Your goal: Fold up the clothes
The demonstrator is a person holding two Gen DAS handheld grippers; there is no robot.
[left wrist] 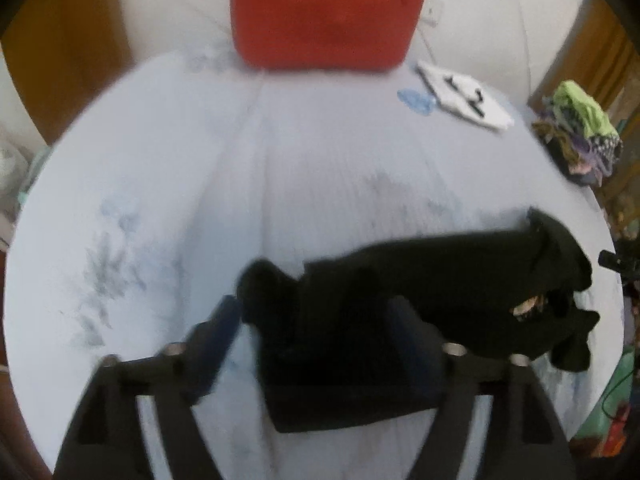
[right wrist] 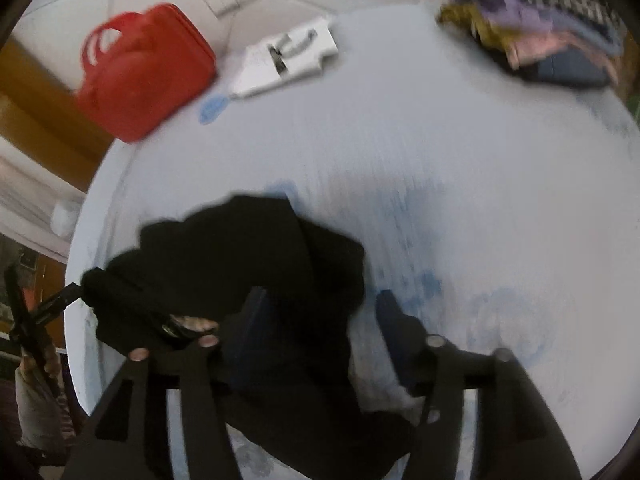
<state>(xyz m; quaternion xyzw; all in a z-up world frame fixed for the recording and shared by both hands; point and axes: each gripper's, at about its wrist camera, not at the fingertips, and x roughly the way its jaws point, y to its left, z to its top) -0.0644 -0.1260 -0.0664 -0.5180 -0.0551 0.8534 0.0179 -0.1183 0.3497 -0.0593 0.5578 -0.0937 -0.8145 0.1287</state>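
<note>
A black garment (left wrist: pixel 440 280) lies crumpled on the pale blue bed sheet (left wrist: pixel 200 180); it also shows in the right wrist view (right wrist: pixel 248 256). My left gripper (left wrist: pixel 316 316) has its jaws spread wide, with a fold of the black cloth lying between them and over the right finger. My right gripper (right wrist: pixel 320 312) also stands open, the black cloth draped between its fingers and over the left one. The other gripper's tip shows at the left edge of the right wrist view. Both views are motion-blurred.
A red bag (left wrist: pixel 328 12) sits at the bed's far end, also in the right wrist view (right wrist: pixel 144 72). A folded white garment (left wrist: pixel 468 96) lies beside it. A pile of mixed clothes (left wrist: pixel 580 136) sits at the far right edge (right wrist: pixel 552 28).
</note>
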